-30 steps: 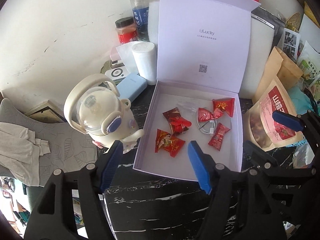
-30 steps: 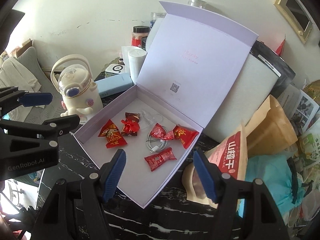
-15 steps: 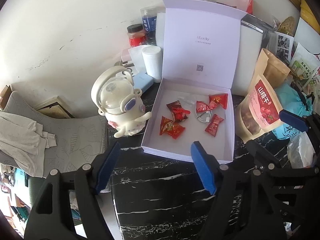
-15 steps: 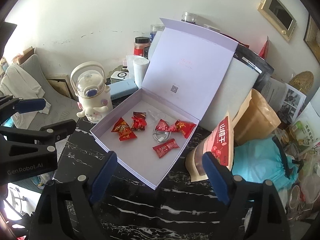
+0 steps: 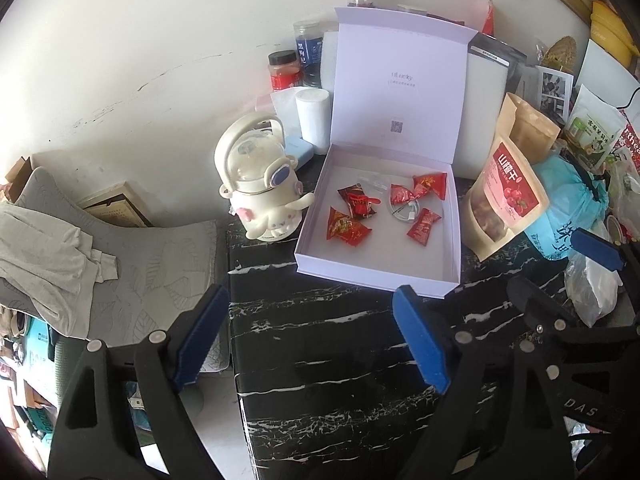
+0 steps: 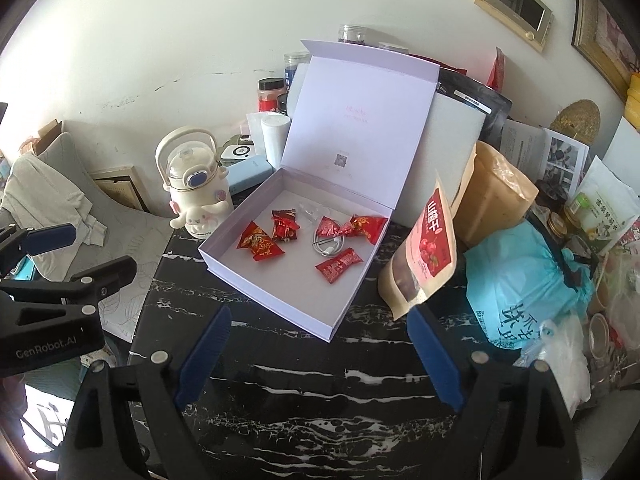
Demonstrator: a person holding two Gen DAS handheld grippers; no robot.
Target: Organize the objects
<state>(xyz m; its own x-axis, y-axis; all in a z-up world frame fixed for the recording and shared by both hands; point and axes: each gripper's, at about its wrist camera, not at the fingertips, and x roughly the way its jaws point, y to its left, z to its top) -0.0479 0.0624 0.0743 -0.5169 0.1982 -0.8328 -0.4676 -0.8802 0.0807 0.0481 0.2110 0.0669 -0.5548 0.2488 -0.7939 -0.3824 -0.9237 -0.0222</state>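
Your left gripper [image 5: 310, 336] and right gripper [image 6: 320, 354], jaws just widened and empty, hover before the open box [image 6: 276, 292].

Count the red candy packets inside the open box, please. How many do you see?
5, all on the floor of the open box: front left, back left, middle over the white cable, back right, front right. None seems hidden.

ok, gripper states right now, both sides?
Left gripper: open, holding nothing, jaws just widened.
Right gripper: open, holding nothing, jaws just widened.
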